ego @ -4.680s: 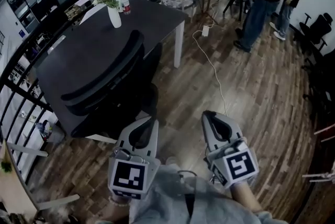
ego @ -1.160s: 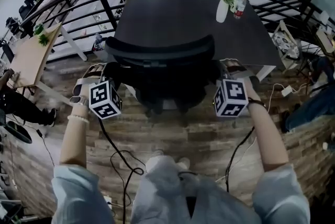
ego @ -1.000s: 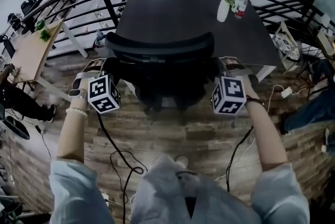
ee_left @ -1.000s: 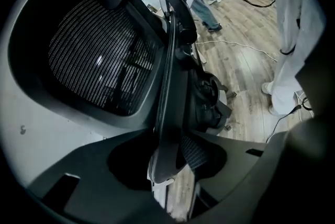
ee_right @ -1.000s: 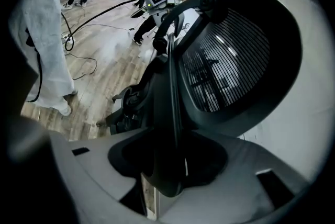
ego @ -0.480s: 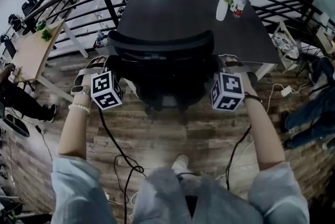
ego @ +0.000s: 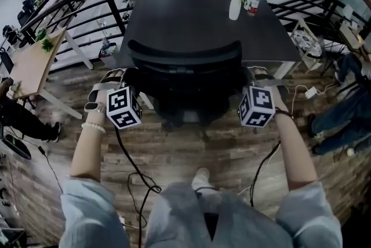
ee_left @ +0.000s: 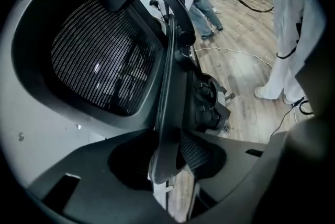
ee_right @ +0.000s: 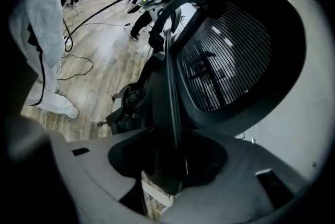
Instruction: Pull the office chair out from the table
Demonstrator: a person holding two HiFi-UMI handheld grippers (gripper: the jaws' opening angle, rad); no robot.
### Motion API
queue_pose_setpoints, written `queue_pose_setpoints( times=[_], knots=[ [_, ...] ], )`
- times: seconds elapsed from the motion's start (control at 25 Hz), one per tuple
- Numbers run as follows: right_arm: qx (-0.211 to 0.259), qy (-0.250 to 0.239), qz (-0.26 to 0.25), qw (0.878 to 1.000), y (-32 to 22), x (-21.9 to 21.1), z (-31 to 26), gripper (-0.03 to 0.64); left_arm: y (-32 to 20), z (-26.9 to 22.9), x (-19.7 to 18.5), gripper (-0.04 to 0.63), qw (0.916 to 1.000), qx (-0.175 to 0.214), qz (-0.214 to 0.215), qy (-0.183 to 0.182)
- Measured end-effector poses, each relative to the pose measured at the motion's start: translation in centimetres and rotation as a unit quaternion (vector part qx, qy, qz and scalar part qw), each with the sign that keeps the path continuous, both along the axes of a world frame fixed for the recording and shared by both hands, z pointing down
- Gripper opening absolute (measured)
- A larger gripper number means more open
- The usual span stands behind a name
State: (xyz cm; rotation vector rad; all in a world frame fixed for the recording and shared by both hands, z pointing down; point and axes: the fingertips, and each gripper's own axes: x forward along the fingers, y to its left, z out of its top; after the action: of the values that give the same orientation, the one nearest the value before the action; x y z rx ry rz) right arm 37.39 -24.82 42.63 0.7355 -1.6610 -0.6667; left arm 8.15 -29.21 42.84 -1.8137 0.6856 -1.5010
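Note:
A black mesh office chair (ego: 185,58) stands at the near edge of the dark table (ego: 197,15), its backrest towards me. My left gripper (ego: 119,76) is shut on the backrest's left rim and my right gripper (ego: 258,74) on its right rim. In the left gripper view the chair's (ee_left: 99,55) frame edge runs down between the jaws of the left gripper (ee_left: 167,165). The right gripper view shows the same on the other side: mesh back (ee_right: 230,55), with the rim held in the right gripper (ee_right: 170,165). The seat and wheels are mostly hidden under the backrest.
A white vase of flowers (ego: 235,3) and a bottle (ego: 253,0) stand at the table's far right. A black railing (ego: 116,9) curves behind the table. Cables (ego: 136,177) trail over the wood floor near my feet. A wooden desk (ego: 32,61) stands left; people (ego: 342,119) stand right.
Both grippers have come back towards me, and the chair's backrest has come with them, a little away from the table.

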Motion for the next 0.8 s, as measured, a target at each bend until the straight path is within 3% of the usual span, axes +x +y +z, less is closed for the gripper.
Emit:
queue_pose_setpoints(
  times=[0.4, 0.8],
  knots=[
    [-0.006, -0.003, 0.022, 1.0, 5.5, 2.5, -0.9, 0.17, 4.4, -1.4, 3.1, 0.163, 0.9999, -0.006, 0.013, 0.007],
    [-0.012, -0.005, 0.013, 1.0, 10.9, -1.2, -0.8, 0.172, 10.4, -1.2, -0.9, 0.161, 0.9999, -0.008, 0.012, 0.009]
  ],
)
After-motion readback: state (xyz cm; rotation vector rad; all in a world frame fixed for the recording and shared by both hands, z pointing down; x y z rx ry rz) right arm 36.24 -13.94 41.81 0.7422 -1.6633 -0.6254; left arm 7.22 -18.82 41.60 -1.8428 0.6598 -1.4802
